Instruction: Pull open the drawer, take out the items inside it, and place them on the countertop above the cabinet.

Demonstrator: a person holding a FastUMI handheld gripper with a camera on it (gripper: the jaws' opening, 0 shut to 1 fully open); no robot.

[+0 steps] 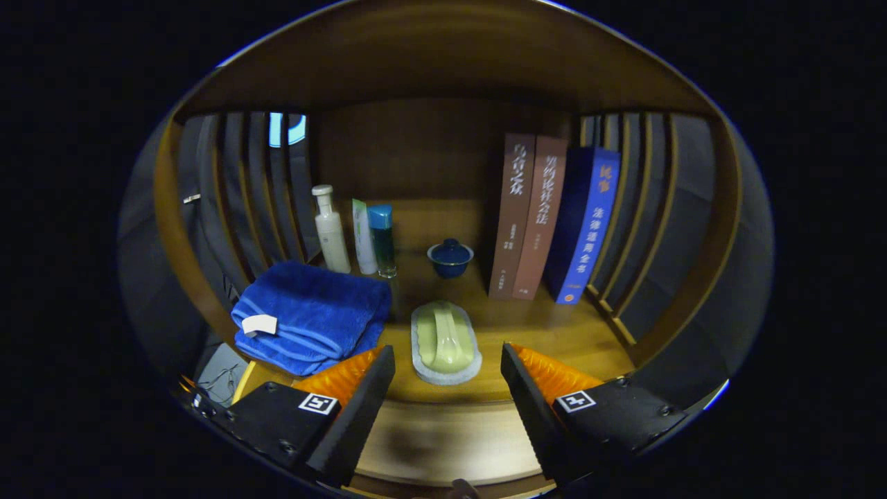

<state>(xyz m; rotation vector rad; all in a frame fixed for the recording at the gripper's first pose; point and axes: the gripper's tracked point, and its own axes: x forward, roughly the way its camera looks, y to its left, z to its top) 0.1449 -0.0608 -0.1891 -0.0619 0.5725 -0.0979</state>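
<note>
The drawer front (443,450) lies low in the middle of the frame, a smooth curved wooden band under the worktop (554,333), and it looks closed. The tongs (448,380) hang released with nothing held, one finger on each side, likely lined up to reach the pull. Just beyond them, in the middle, lies a shiny pale green dish (445,339) on a fuzzy grey mat. A soft folded blue towel (312,315) sits at the left. Behind stand slim bottles (355,235), a small round blue lidded cup (450,258) and three stiff books (547,222) at the right.
</note>
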